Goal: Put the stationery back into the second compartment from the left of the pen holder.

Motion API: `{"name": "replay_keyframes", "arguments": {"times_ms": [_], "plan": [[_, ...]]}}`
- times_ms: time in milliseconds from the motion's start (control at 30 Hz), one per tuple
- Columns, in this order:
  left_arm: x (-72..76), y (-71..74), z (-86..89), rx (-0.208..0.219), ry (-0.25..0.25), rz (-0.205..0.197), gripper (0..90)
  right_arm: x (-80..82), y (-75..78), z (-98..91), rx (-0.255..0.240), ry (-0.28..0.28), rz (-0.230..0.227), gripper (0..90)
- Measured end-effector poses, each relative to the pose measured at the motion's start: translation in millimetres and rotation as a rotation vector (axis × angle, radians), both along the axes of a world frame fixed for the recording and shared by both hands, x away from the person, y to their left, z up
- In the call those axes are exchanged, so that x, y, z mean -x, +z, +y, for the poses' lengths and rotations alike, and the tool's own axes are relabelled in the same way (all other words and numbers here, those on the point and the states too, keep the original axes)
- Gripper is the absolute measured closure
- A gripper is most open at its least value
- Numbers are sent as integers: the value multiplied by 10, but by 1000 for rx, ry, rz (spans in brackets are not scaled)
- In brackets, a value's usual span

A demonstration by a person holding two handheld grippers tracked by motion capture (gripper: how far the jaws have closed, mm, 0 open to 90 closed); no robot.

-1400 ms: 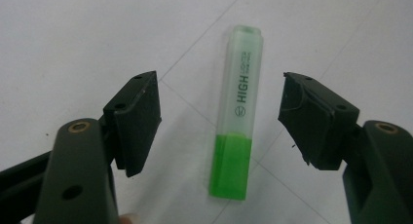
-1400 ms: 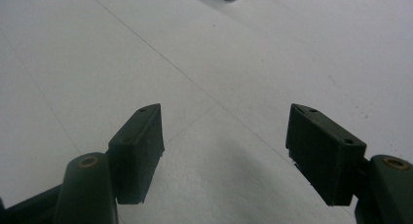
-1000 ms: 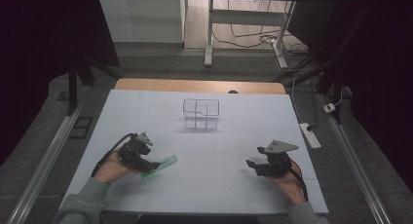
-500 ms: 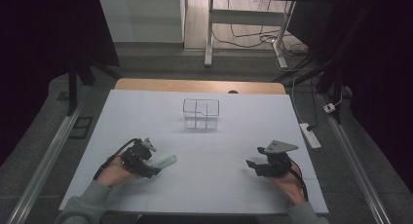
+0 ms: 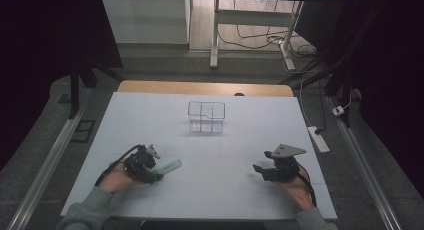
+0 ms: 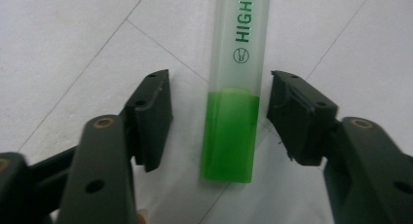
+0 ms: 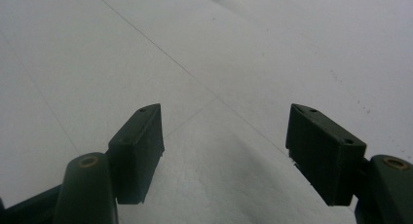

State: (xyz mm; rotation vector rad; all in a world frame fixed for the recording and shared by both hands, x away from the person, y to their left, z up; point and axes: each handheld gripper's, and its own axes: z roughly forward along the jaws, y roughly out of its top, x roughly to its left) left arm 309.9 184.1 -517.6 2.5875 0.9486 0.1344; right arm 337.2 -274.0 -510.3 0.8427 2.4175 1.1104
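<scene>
I am holding my left gripper [image 6: 219, 117] low over the white table [image 5: 220, 190], its jaws standing wide on either side of a green highlighter [image 6: 233, 112] and touching neither side of it. The highlighter is lying flat on the table at the near left [image 5: 167, 167], its green end toward me and its clear printed barrel running away between the jaws. I am resting my right gripper [image 5: 260, 169] at the near right, jaws wide and gripping nothing, well apart from the highlighter. A clear divided box [image 5: 206, 117] is sitting farther back, near the table's middle
</scene>
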Motion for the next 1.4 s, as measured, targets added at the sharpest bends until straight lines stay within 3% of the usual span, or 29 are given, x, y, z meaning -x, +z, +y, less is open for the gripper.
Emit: {"name": "replay_keyframes", "arguments": {"times_ms": [400, 967, 1400], "plan": [[30, 14, -34, -7, -10, -4, 660, 3, 1, 6, -3, -1, -2, 293], [34, 32, -20, 18, -34, -20, 666, 4, 9, -4, -2, -4, -6, 294], [79, 222, 40, 104, -29, -130, 666, 10, 30, -4, -14, -1, -14, 294]]}}
